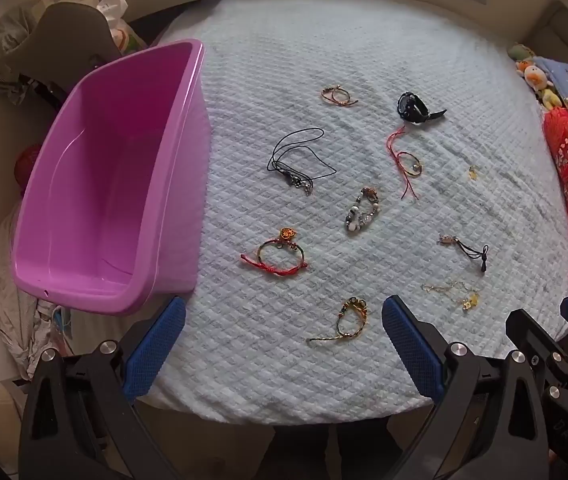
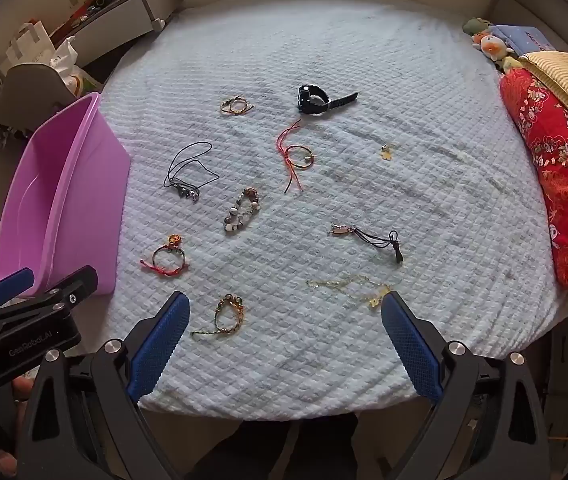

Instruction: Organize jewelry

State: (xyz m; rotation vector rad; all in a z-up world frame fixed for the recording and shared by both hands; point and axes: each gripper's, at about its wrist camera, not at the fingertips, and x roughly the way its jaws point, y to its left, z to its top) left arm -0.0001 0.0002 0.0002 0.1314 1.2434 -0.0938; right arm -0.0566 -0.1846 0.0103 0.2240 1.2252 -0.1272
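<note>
Hovering above the bed (image 1: 364, 48), the left hand-held gripper (image 1: 284, 316) and right hand-held gripper (image 2: 286, 312) were both spread wide, grasping nothing. Bracelets (image 1: 360, 210), a watch (image 2: 314, 100) and necklaces (image 2: 188, 174) lay scattered beside an empty purple tub (image 1: 96, 184).

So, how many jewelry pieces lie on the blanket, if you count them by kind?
Bracelets: 5
Watch: 1
Black cord pieces: 2
Gold chain: 1
Small gold charm: 1
Total: 10
</note>
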